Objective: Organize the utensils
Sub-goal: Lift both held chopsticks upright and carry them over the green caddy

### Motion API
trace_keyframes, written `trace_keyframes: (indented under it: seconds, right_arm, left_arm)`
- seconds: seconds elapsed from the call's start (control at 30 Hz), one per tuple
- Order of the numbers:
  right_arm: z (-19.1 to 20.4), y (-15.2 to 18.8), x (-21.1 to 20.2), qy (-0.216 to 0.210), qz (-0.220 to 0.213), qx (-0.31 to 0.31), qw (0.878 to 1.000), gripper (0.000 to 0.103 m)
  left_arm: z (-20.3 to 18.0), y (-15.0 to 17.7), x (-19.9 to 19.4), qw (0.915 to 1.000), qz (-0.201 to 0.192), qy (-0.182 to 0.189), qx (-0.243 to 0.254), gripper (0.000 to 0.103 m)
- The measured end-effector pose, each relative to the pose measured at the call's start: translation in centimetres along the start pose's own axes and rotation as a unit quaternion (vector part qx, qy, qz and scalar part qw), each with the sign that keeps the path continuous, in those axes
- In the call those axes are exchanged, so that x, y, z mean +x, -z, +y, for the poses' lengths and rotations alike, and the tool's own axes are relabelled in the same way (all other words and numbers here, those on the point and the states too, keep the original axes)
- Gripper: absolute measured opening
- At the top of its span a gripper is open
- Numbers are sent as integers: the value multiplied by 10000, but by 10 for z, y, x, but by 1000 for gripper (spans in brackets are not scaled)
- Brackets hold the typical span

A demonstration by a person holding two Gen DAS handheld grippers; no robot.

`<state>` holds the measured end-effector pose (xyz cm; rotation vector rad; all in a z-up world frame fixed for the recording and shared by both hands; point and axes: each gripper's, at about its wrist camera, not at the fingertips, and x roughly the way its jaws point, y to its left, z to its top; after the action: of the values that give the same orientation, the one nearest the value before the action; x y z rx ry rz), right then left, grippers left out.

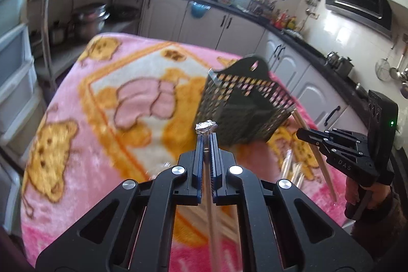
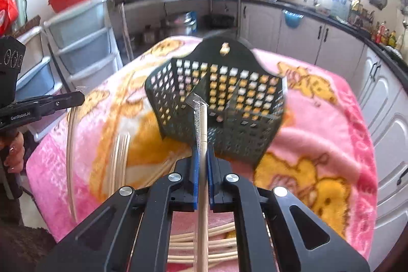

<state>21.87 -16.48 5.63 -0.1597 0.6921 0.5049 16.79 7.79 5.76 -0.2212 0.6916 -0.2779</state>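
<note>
— So, what do we grip on our left?
— Our left gripper (image 1: 206, 142) pinches a thin chopstick (image 1: 211, 208).
— And right?
— Our right gripper (image 2: 203, 154) clamps a wooden chopstick (image 2: 203, 195), pointing at the black basket (image 2: 224, 103) on the pink blanket (image 2: 331, 124).

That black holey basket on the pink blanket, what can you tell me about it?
The basket is dark plastic with a grid of square holes in its walls, a raised back tab with a hanging hole, and an inner divider. It sits tilted on the pink blanket, open mouth toward both cameras. Neither gripper touches it.
</note>
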Motion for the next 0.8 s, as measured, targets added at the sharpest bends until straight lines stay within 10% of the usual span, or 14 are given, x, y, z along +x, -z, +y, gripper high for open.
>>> trace_keyframes:
  seconds: [0.8]
  right_arm:
    - [-44, -60, -47, -322, -1903, 897, 9771, 6]
  left_arm:
    - [-74, -97, -27, 9920, -980, 478, 640, 2]
